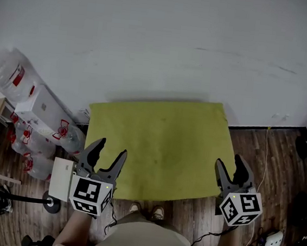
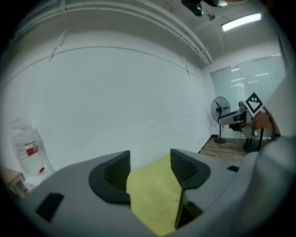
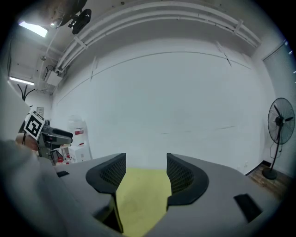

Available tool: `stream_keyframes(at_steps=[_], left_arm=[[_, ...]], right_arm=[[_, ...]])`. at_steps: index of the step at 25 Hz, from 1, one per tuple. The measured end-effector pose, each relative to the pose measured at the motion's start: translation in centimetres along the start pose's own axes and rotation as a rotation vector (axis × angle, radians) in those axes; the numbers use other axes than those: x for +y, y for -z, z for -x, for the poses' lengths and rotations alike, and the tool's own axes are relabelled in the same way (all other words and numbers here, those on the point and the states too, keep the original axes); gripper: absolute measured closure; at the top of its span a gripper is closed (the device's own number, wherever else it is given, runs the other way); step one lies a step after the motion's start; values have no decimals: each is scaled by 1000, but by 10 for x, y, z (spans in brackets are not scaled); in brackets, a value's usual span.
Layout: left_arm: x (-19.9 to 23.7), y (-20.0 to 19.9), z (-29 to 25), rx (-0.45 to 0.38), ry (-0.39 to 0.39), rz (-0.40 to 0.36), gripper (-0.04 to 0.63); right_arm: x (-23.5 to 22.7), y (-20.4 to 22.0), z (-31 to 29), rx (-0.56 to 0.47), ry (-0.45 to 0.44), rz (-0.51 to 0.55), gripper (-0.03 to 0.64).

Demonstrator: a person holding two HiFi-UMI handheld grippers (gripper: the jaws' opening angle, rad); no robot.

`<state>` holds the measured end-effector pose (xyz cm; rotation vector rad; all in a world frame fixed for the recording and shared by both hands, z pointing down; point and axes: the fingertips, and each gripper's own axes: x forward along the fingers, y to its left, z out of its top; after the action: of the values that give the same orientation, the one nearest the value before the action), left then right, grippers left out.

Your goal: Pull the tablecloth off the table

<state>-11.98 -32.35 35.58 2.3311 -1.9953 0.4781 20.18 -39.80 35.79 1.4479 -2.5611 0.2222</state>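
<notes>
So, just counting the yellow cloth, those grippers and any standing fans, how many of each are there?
tablecloth: 1
grippers: 2, the left gripper and the right gripper
standing fan: 1
Total: 4

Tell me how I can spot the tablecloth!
Find the big white wall. Against its foot, just ahead of the person's shoes, lies the tablecloth. It is the only flat yellow-green thing; the bottles to its left are clear with red labels.
</notes>
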Motion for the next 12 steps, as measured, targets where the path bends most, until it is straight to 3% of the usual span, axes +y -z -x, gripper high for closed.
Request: stream_keyframes(at_steps=[2,12], left_arm=[[5,5,-8,7,10,-16,311],[47,63,-57,125,25,91,311]], right_arm=[[2,3,-10,29,7,9,334],[-15,38,-82,158,-41,40,310]])
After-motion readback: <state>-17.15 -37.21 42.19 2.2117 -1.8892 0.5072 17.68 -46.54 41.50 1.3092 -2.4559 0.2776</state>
